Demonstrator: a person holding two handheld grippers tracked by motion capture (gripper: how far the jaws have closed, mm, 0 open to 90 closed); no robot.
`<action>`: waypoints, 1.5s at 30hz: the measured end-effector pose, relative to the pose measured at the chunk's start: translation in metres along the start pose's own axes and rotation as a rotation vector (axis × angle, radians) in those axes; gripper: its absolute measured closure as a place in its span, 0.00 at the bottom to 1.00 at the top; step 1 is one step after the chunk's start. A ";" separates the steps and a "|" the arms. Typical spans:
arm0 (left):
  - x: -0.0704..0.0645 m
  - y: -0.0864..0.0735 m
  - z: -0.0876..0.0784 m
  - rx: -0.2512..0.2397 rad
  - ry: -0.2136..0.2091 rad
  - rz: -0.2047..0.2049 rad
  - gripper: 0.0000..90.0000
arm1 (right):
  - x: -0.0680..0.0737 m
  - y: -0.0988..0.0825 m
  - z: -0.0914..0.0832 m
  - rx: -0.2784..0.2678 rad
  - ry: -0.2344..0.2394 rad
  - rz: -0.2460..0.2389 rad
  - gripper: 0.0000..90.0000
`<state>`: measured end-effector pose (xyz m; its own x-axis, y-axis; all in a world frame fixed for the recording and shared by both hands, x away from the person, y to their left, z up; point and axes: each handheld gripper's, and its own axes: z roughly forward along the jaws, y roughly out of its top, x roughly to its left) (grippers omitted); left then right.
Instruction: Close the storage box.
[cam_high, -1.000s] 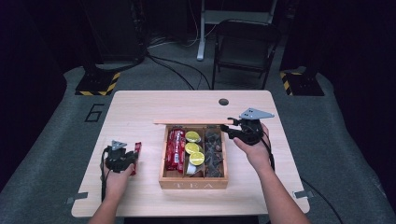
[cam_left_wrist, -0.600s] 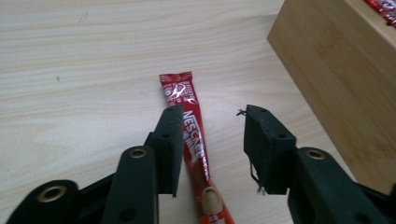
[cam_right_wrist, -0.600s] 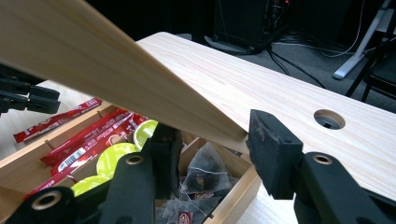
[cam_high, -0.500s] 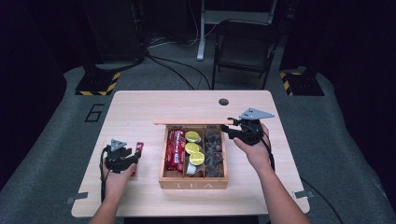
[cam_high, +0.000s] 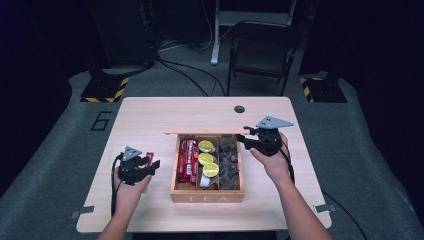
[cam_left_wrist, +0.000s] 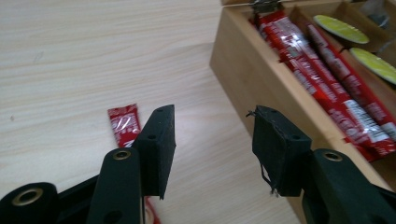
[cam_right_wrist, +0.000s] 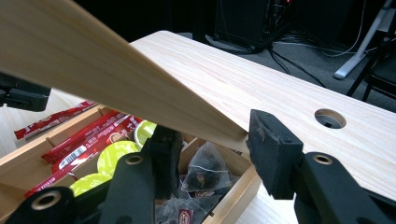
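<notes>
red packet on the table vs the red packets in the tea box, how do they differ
The loose red packet lies alone on the bare table, partly hidden behind the left gripper. The boxed red packets are stacked together in the tea box's left compartment. Both share the same red wrapper.

lab/studio | dark curtains; floor cables (cam_high: 185, 75); hazard-striped stand bases (cam_high: 105, 90)

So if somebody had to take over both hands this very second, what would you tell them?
Right claw: open, its jaws either side of the raised lid edge of the wooden tea box; whether it bears on the lid is unclear.
Left claw: open and empty, above the table left of the box.
A red packet lies on the table by the left claw. More red packets, green pods and dark tea bags are already in the compartments.
Probably left: box that loose packet, then lower the lid.
</notes>
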<state>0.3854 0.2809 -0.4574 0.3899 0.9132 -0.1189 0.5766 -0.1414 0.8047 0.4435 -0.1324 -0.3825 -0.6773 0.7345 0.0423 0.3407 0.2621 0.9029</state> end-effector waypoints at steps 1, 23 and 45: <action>-0.002 0.002 -0.001 -0.003 -0.004 0.006 0.55 | 0.000 0.000 0.000 0.001 0.001 -0.001 0.61; -0.026 0.043 -0.013 -0.015 -0.058 0.085 0.54 | 0.001 -0.002 -0.001 0.010 0.005 -0.008 0.60; -0.051 0.091 -0.029 -0.073 -0.085 0.167 0.52 | 0.003 -0.003 -0.001 0.015 0.002 0.008 0.60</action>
<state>0.3972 0.2322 -0.3613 0.5371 0.8431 -0.0262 0.4459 -0.2574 0.8573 0.4394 -0.1320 -0.3847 -0.6756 0.7356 0.0500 0.3555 0.2655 0.8962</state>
